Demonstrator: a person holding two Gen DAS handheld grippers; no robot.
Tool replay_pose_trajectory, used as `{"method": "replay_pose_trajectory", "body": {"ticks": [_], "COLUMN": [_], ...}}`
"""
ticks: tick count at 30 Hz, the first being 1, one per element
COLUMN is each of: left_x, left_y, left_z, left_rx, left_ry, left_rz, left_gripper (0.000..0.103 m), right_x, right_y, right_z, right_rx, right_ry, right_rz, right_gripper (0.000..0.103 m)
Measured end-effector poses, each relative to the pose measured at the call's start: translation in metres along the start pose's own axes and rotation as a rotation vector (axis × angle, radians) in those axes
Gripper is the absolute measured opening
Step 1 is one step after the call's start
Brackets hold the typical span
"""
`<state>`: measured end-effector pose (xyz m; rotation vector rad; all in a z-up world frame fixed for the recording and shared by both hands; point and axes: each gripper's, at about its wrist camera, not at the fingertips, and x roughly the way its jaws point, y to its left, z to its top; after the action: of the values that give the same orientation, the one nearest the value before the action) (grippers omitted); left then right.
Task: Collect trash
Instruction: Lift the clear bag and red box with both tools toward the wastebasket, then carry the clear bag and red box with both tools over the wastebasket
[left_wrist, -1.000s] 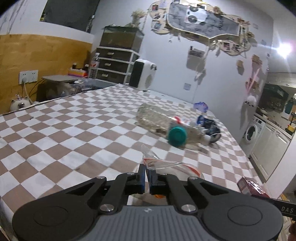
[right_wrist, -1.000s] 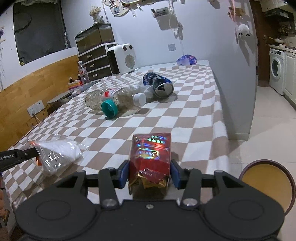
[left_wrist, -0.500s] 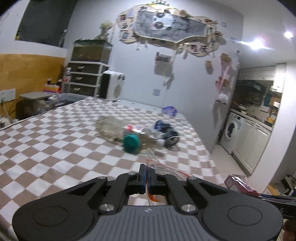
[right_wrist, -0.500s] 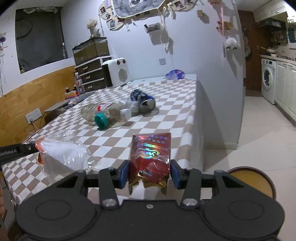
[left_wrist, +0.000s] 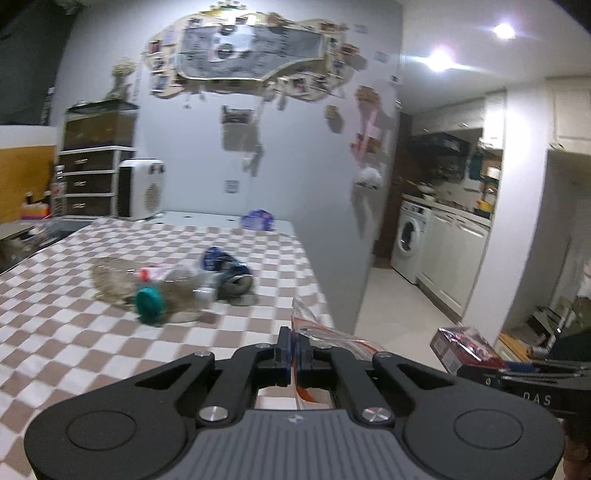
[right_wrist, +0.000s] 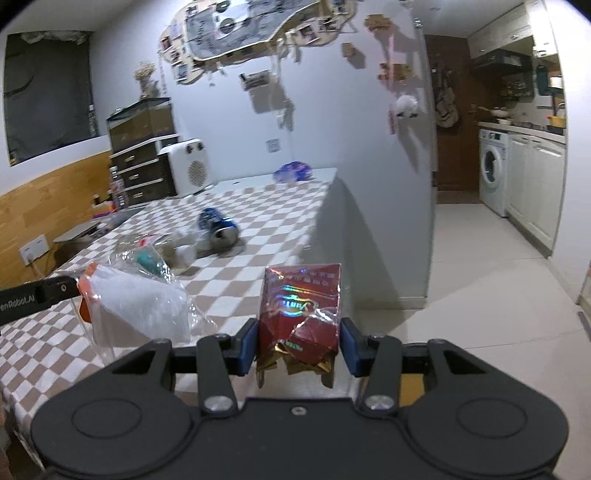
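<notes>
Trash is split between both tongs: the left tongs (left_wrist: 294, 349) are pressed together on a clear plastic zip bag with an orange-red strip (left_wrist: 325, 334), and the right tongs (right_wrist: 299, 345) pinch a crumpled red foil-wrapped carton (right_wrist: 301, 306). Behind them, on the brown-and-white checkered tabletop (left_wrist: 74, 332), lie a clear plastic bottle with a teal cap (left_wrist: 147, 286) and a dented blue drink can (left_wrist: 227, 271), just beside each other.
</notes>
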<state>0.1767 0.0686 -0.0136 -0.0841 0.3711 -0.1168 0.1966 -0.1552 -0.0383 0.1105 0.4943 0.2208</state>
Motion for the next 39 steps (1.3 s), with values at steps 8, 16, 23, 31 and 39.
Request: {"method": "replay_pose_trajectory", "body": {"ticks": [8,16,23,31,39], "left_x": [0.032,0.075,0.123,0.197,0.271], "left_y": [-0.055,-0.108,-0.148,-0.186,-0.205], "left_z": [0.0,-0.002,-0.011,-0.03,-0.06], "left_rx": [0.047,0.088,0.127,0.184,0.255], "left_ry": [0.054,0.116,0.195,0.313,0.462], "left_rz": [-0.087,-0.155,-0.196,-0.235,-0.244], "left_gripper": [0.001,0.001,0.001,0.001,0.001], "right_x": [-0.006,-0.008,0.003,0.028,0.063], "right_y": [-0.052,-0.108,-0.146,-0.186,-0.22], "right_z": [0.002,-0.003,-0.012,-0.031,-0.048], "right_rx": [0.039,0.088,0.128,0.168,0.195], "right_ry": [-0.007,-0.006,0.021,0.087,0.166], "right_rz": [-0.079,-0.164,-0.221,-0.275,-0.313], "right_gripper": [0.048,0.048,0.048,0.048,0.048]}}
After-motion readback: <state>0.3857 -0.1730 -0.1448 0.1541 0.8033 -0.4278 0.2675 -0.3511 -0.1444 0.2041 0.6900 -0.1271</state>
